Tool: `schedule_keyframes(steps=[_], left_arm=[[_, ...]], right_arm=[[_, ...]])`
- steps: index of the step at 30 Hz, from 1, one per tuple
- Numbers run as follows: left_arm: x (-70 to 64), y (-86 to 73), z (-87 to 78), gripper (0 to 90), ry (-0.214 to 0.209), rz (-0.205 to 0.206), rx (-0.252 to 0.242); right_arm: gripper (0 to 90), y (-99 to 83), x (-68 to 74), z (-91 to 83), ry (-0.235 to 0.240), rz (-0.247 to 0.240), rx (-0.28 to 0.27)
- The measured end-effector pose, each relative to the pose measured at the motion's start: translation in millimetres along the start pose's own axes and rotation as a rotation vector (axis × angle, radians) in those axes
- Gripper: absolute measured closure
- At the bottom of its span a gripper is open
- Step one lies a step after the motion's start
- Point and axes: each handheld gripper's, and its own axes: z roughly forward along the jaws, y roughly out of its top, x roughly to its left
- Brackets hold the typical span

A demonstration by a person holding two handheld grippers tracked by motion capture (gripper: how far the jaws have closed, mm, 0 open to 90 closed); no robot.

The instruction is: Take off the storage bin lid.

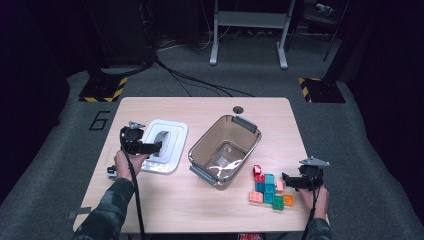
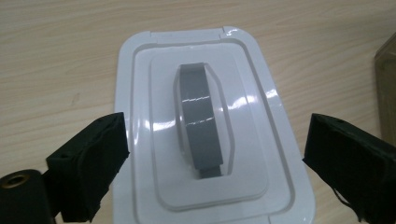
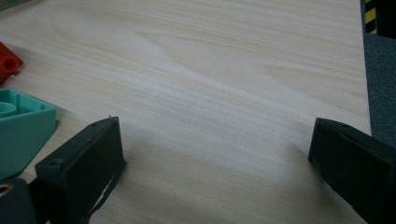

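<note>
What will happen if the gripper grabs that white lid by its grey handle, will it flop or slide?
The lid looks like hard moulded plastic, so it would probably stay stiff, not flop. Its shiny top shows reflections, so it may be slippery. It lies flat on the table, so a push would likely slide it rather than tip it. The left gripper is open around the handle.

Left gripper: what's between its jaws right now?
The left gripper is open over the white lid; the lid's grey handle lies between the jaws, untouched, in the left gripper view.

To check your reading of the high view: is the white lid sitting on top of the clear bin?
No, the white lid lies flat on the table, left of the open clear bin.
</note>
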Motion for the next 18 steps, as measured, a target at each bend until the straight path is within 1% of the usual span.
schedule_keyframes(steps=[1,2,3,5,6,8,10,12,13,15,18], left_arm=[[1.3,-2.2,-2.3,2.3,0.002,-0.004,-0.008],[4.0,-5.1,-6.1,1.3,0.0,0.001,-0.002],[5.4,-7.5,-8.1,0.1,-0.001,-0.007,-0.01],[11.4,-14.1,-14.7,0.1,-0.016,-0.011,-0.014],[15.5,-18.2,-18.9,0.1,-0.012,-0.008,-0.016],[22.5,-25.0,-24.8,0.0,-0.017,-0.025,-0.026],[28.7,-30.9,-30.7,0.0,-0.014,-0.033,-0.034],[34.4,-36.8,-35.5,0.0,-0.009,-0.037,-0.034],[36.8,-39.9,-37.7,0.0,-0.002,-0.042,-0.03],[42.9,-46.0,-40.8,0.0,0.014,-0.037,-0.023],[49.9,-55.4,-45.7,0.1,0.034,-0.062,-0.017]], right_arm=[[2.4,0.0,0.0,0.0,0.0,0.0,0.0],[2.4,0.0,0.0,0.0,0.0,0.0,0.0],[2.4,0.0,0.0,0.0,0.0,0.0,0.0],[2.4,0.0,0.0,0.0,0.0,0.0,0.0],[2.4,0.0,0.0,0.0,0.0,0.0,0.0],[2.4,0.0,-0.1,0.0,0.0,0.0,0.0],[2.4,0.1,-0.1,0.1,0.0,0.001,0.0],[2.5,0.1,-0.1,0.1,0.0,0.001,0.0],[2.4,0.1,-0.1,0.0,0.0,0.001,0.0],[2.4,0.1,-0.1,0.1,0.0,0.001,0.0],[2.4,0.1,-0.1,0.1,0.0,0.001,0.0]])
